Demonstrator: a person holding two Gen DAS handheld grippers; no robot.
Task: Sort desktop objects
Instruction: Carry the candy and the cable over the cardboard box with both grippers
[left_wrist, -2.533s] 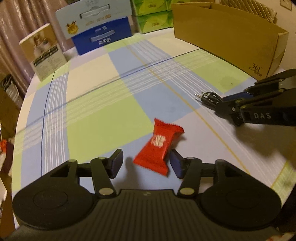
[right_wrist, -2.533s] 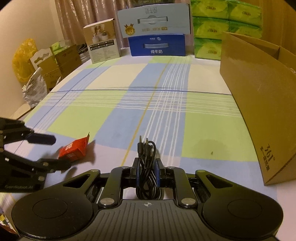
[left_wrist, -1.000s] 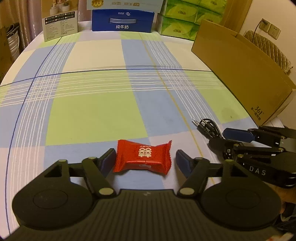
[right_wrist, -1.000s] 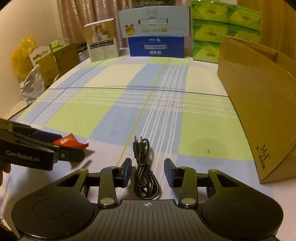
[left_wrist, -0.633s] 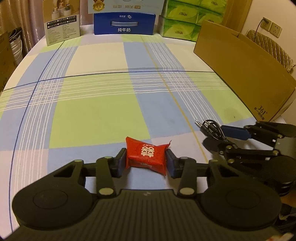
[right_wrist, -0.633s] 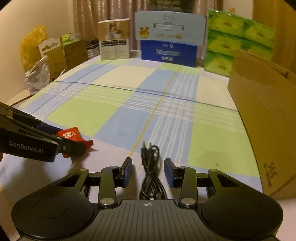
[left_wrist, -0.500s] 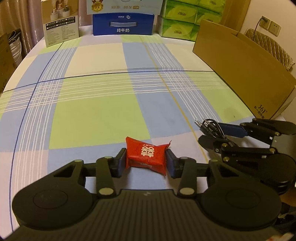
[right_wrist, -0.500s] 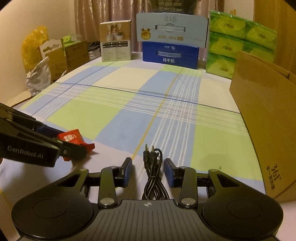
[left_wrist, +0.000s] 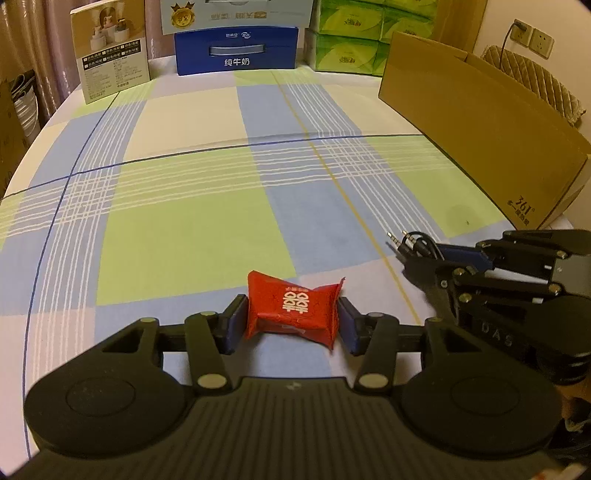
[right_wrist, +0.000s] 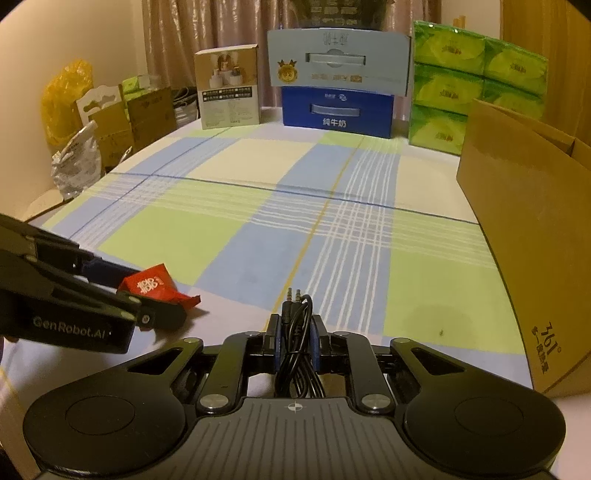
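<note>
My left gripper (left_wrist: 291, 317) is shut on a red candy packet (left_wrist: 293, 304) with white characters, at the near part of the checked tablecloth. The packet also shows in the right wrist view (right_wrist: 153, 286), held in the left gripper (right_wrist: 162, 306). My right gripper (right_wrist: 295, 338) is shut on a coiled black audio cable (right_wrist: 297, 336) whose two plugs stick out forward. In the left wrist view the right gripper (left_wrist: 413, 258) sits at the right with the cable (left_wrist: 415, 242) in it.
A large open cardboard box (left_wrist: 480, 136) stands along the table's right side, also in the right wrist view (right_wrist: 535, 240). At the far edge stand a blue milk carton (left_wrist: 236, 53), a product box (left_wrist: 110, 62) and green tissue packs (left_wrist: 354, 37). Bags and cartons (right_wrist: 92, 122) lie beyond the left edge.
My right gripper has closed on the black cable, which lay between its open fingers half a second ago. My left gripper closed on the red packet a second ago and still holds it.
</note>
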